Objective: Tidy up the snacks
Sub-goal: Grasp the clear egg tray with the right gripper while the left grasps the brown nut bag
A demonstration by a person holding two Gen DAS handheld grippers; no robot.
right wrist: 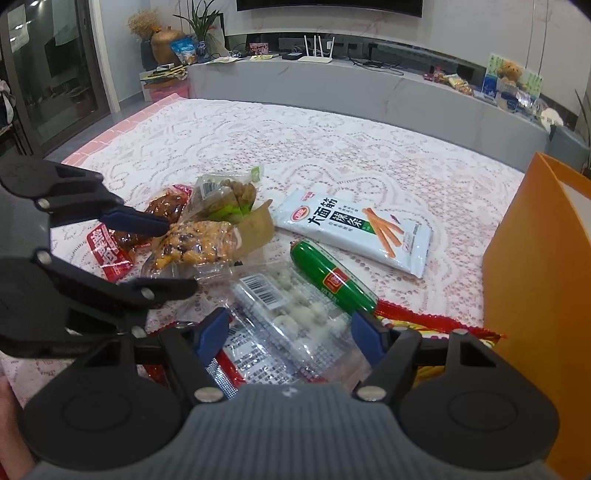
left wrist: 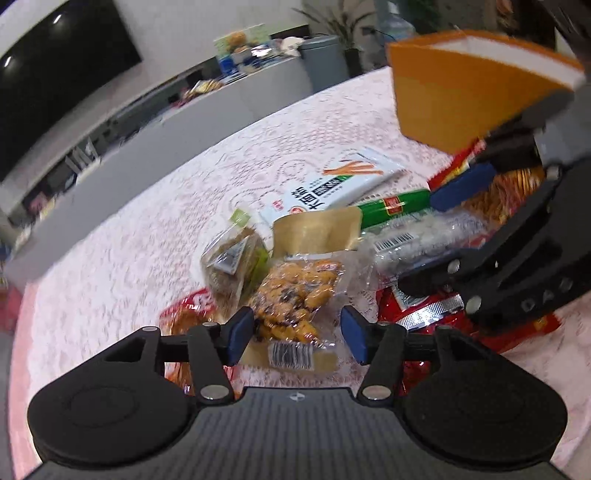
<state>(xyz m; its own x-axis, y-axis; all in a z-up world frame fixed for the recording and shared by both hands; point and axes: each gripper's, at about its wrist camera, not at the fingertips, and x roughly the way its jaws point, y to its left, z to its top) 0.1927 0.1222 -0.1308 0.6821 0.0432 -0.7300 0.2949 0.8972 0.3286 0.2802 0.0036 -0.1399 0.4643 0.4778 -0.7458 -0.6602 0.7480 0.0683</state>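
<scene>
A pile of snack packs lies on a lace tablecloth [right wrist: 332,147]. My left gripper [left wrist: 297,334] is open, its fingers on either side of a clear pack of orange-brown snack [left wrist: 291,299], which also shows in the right wrist view [right wrist: 195,243]. My right gripper [right wrist: 290,334] is open over a clear pack of white pieces [right wrist: 291,310]. A green sausage [right wrist: 332,277], a white noodle-stick pack [right wrist: 354,230], a green-labelled pack [right wrist: 225,192] and red packs [right wrist: 110,254] lie around. The left gripper [right wrist: 177,254] shows at the left of the right wrist view.
An orange paper bag [right wrist: 539,295] stands at the right edge of the table; it shows at top right in the left wrist view [left wrist: 465,92]. A grey TV cabinet [right wrist: 369,88] with clutter runs behind the table. A potted plant [right wrist: 199,22] stands at the back left.
</scene>
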